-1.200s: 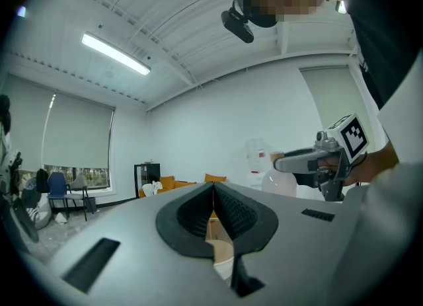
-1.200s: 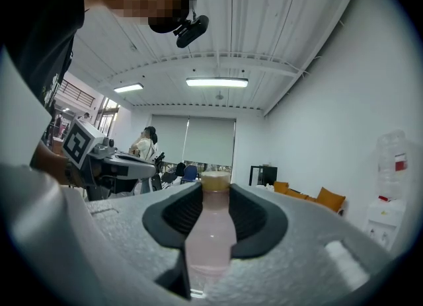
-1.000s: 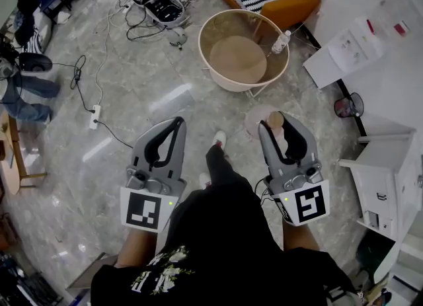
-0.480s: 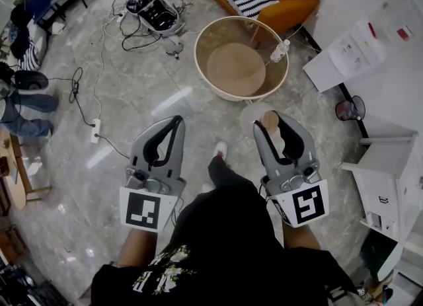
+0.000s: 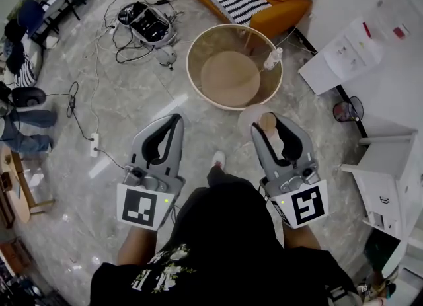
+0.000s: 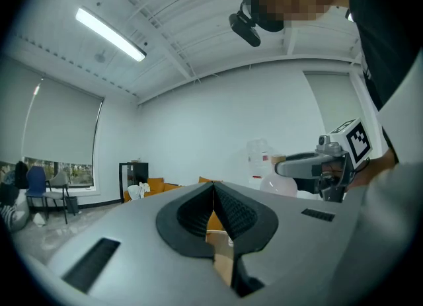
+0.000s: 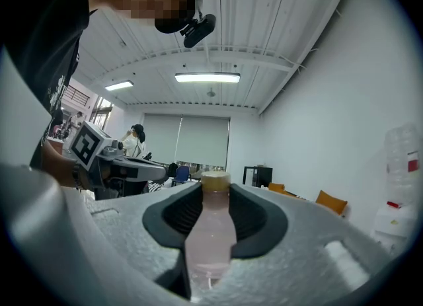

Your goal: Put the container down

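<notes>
The round worktop (image 5: 228, 76) at 12 o'clock has drawn nearer. The right gripper (image 5: 275, 125) pinches the container (image 7: 210, 232) in its jaws, and the left gripper (image 5: 174, 122) has its jaws pressed together, so the set-down looks close.

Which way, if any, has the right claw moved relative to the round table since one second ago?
Yes. The right claw, shut on the bottle, has come nearer the round table; the strip of floor between them has nearly closed.
</notes>
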`<state>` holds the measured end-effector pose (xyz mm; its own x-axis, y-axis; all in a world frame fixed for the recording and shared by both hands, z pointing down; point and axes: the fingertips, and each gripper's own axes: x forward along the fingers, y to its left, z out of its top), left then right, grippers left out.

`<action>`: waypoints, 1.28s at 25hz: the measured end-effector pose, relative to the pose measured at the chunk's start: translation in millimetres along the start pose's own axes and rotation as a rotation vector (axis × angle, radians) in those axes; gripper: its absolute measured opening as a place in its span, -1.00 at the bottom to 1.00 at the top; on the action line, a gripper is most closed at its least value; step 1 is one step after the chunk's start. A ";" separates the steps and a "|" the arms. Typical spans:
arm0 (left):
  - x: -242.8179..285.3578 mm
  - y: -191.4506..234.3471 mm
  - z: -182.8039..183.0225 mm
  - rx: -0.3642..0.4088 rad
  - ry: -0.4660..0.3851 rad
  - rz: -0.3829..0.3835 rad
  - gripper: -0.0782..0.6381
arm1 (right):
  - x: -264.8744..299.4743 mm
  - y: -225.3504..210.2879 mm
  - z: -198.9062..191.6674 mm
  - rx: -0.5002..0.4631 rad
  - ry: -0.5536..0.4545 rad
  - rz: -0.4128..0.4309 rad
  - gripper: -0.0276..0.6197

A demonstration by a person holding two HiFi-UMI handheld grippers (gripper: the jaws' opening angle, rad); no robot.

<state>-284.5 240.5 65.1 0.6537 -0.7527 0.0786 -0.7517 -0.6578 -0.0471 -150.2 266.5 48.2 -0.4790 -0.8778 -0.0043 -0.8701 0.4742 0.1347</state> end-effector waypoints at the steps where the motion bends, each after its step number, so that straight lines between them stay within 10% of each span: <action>1: 5.9 0.3 0.1 0.004 -0.005 0.000 -0.74 | 1.1 -5.9 -2.6 0.002 0.004 -0.004 -0.55; 32: 138.3 50.9 5.5 0.035 -0.002 -0.077 -0.75 | 85.6 -114.3 -22.7 0.006 0.020 -0.102 -0.55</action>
<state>-231.9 102.8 68.1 0.7099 -0.6997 0.0811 -0.6955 -0.7145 -0.0760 -89.1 135.6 55.0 -0.3855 -0.9227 0.0017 -0.9150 0.3825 0.1283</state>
